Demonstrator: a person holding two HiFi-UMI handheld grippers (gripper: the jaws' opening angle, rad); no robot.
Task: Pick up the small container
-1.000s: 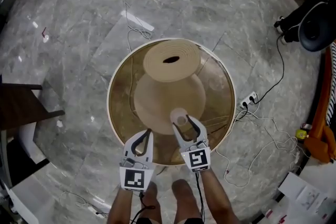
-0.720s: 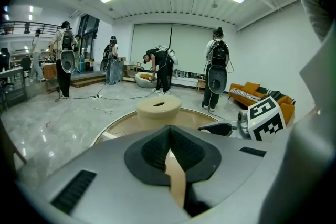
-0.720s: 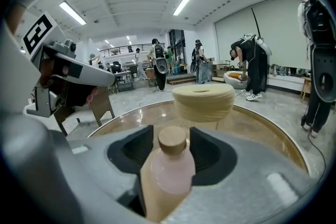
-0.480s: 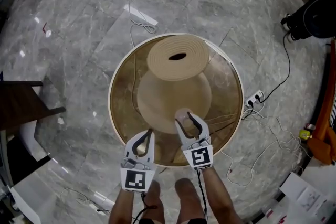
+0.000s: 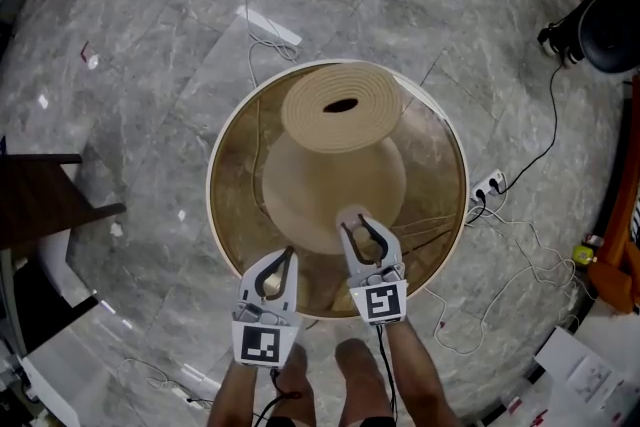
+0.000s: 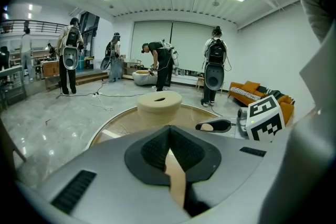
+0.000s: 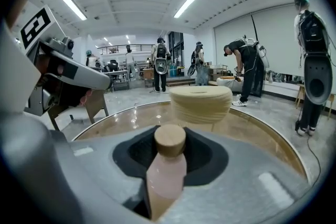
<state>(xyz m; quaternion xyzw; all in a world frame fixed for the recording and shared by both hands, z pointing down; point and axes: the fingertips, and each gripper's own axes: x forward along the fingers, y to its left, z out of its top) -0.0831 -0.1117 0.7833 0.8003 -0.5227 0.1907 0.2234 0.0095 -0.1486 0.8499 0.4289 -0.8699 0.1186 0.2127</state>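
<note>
Nearest the person, the left tool (image 6: 169, 136) is clenched on nothing, its dark pads meeting with only a sliver of worktop showing through. It is best held low and to the side, out of the lift path. Just beside it, the right tool (image 7: 170, 139) has just been closing. The small pale-pink container with a round wooden cap (image 7: 167, 178) stands upright between its jaws, which look to be pressing on the body below the cap. I judge the grasp should firm up squarely on that body, not the cap, before a slow, straight rise off the round amber glass worktop (image 5: 232, 175), so the container neither tips nor slides. Beyond stands a cream ribbed drum-shaped object (image 5: 372, 120), well apart; lifting upward rather than forward keeps clear of it.
</note>
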